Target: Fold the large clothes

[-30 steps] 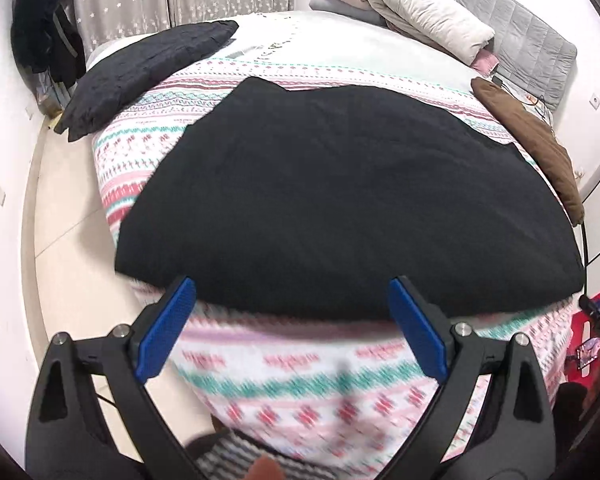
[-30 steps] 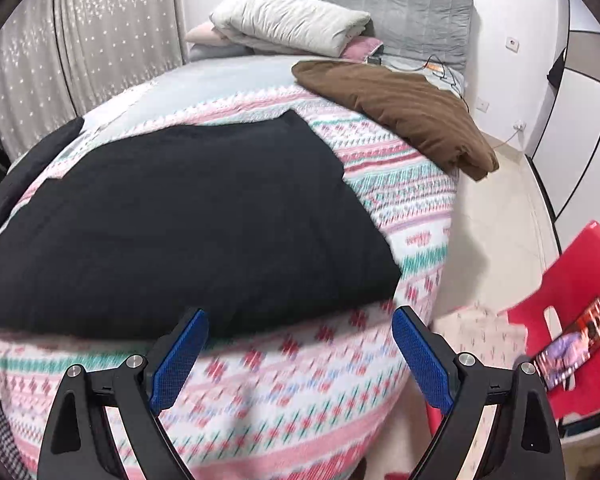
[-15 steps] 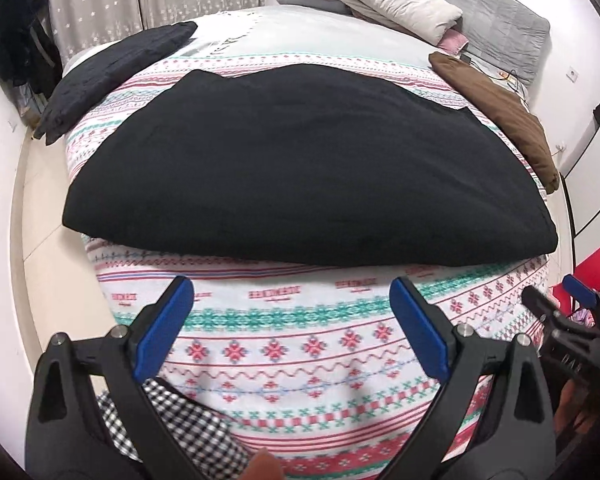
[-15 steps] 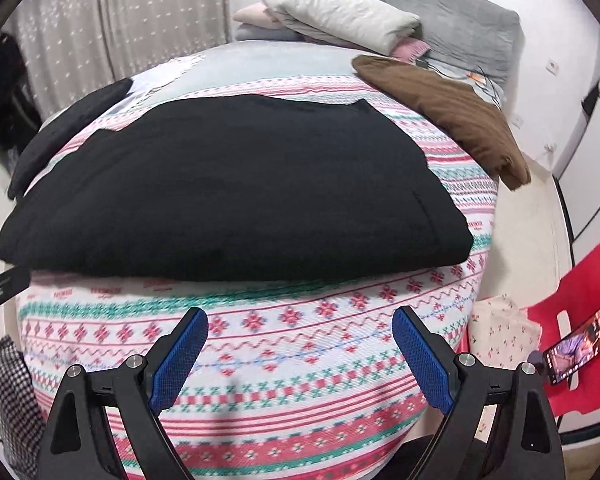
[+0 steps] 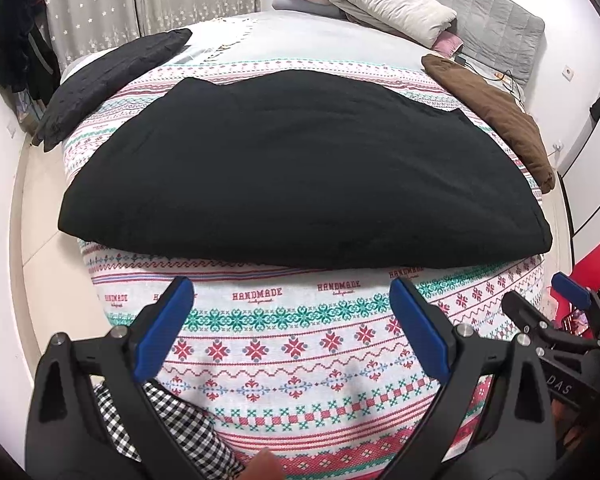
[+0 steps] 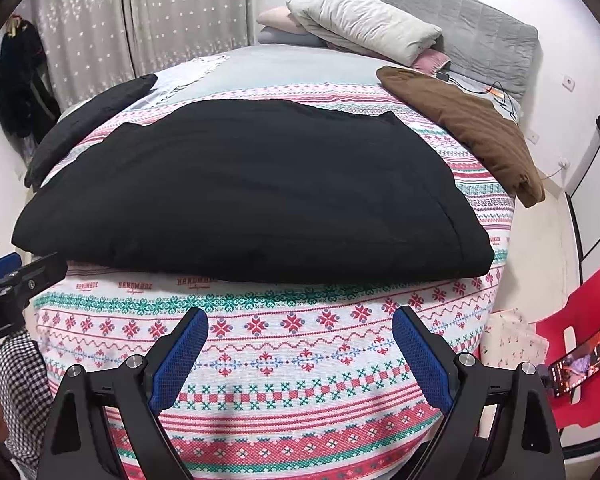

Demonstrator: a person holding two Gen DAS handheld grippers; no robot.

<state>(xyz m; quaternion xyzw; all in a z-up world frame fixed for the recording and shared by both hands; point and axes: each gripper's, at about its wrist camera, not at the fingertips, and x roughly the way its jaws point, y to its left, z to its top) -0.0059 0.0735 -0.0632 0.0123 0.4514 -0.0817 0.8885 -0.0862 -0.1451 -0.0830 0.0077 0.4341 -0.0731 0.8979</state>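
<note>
A large black garment (image 5: 296, 168) (image 6: 252, 192) lies folded flat on the patterned bedspread (image 5: 292, 344) (image 6: 284, 360), its folded edge toward me. My left gripper (image 5: 290, 300) hangs open over the bed's near edge, short of the garment, with nothing between its blue pads. Open as well, my right gripper (image 6: 300, 332) is held back from the garment's near edge and holds nothing. Each gripper shows at the side of the other's view: the right gripper (image 5: 568, 320) and the left gripper (image 6: 16, 276).
A brown garment (image 5: 492, 112) (image 6: 464, 128) lies at the bed's right edge and a dark cushion (image 5: 108, 80) at its left. Pillows (image 6: 364, 28) are stacked by the grey headboard. A red chair (image 6: 584, 344) with a phone (image 6: 580, 360) stands at right. Checked fabric (image 5: 172, 420) is below.
Both grippers have drawn back from the black garment toward the bed's near edge, so more of the patterned bedspread shows. Both stayed open and empty.
</note>
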